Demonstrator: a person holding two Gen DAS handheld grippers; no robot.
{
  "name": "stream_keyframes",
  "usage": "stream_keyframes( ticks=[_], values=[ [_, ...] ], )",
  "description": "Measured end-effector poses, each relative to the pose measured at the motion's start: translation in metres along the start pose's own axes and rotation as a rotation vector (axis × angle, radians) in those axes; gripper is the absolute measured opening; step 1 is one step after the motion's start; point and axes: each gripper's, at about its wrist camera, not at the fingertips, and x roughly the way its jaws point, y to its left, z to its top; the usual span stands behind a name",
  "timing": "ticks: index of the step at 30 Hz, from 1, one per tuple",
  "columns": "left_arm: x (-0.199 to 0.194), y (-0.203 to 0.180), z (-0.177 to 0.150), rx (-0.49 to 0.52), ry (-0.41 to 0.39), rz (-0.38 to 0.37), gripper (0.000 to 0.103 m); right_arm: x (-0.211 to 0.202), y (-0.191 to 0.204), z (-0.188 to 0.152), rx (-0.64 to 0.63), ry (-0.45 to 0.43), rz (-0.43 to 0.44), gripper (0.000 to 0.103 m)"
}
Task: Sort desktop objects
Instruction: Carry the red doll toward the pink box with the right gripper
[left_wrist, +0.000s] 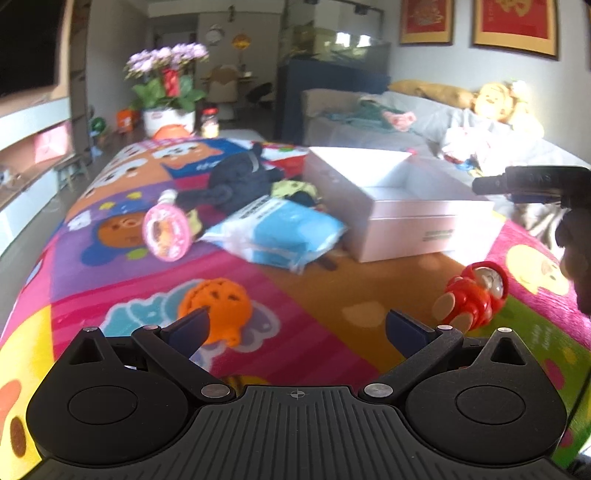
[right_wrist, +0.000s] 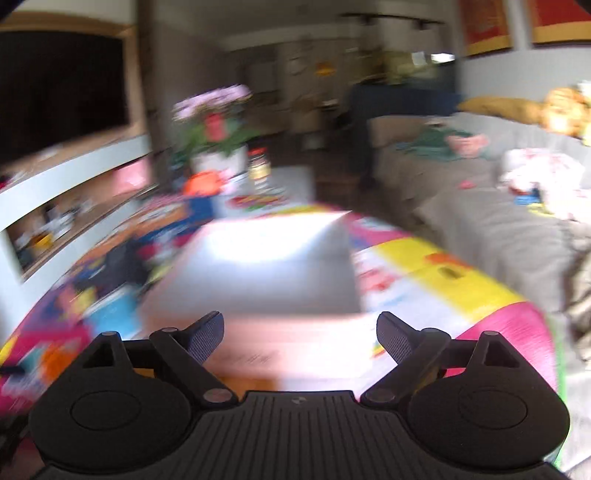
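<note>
Left gripper (left_wrist: 295, 328) spread wide, nothing between the fingers. Orange ball (left_wrist: 218, 308) just past its left finger, red toy (left_wrist: 474, 299) lying tilted beside the right. Farther on, blue packet (left_wrist: 280, 234) against open white box (left_wrist: 399, 206). Right gripper (right_wrist: 299, 338) gapes empty; box (right_wrist: 273, 266) ahead, probably, badly smeared.

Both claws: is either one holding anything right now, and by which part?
Nothing is held. The left claw is open above the mat, the orange ball beyond its left finger. The right claw is open and empty.
</note>
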Motion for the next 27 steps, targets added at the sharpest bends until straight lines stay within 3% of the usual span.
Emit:
stream_keyframes(
  ticks=[4, 8, 11, 14, 16, 22, 27],
  values=[
    [0.001, 0.007, 0.000, -0.021, 0.002, 0.029, 0.103, 0.046, -0.016, 0.014, 0.061, 0.071, -0.080, 0.090],
    [-0.001, 0.015, -0.002, -0.037, 0.009, 0.041, 0.103, 0.077, 0.000, 0.022, 0.061, 0.127, 0.024, 0.093],
    [0.002, 0.016, -0.005, -0.041, 0.020, 0.036, 0.103, 0.091, 0.029, 0.026, -0.005, 0.091, 0.011, 0.095],
    [0.007, 0.016, -0.007, -0.054, 0.042, 0.031, 0.103, 0.094, 0.043, 0.026, -0.051, 0.095, 0.115, 0.094],
    [0.010, 0.016, -0.009, -0.063, 0.058, 0.027, 0.103, 0.088, 0.050, 0.026, -0.086, 0.084, 0.172, 0.093],
    [0.011, 0.020, -0.011, -0.096, 0.075, 0.022, 0.103, 0.022, 0.058, 0.019, -0.226, -0.016, 0.159, 0.103],
    [0.012, 0.018, -0.012, -0.089, 0.078, 0.029, 0.103, -0.030, 0.059, -0.024, -0.339, 0.091, 0.246, 0.103]
  ],
)
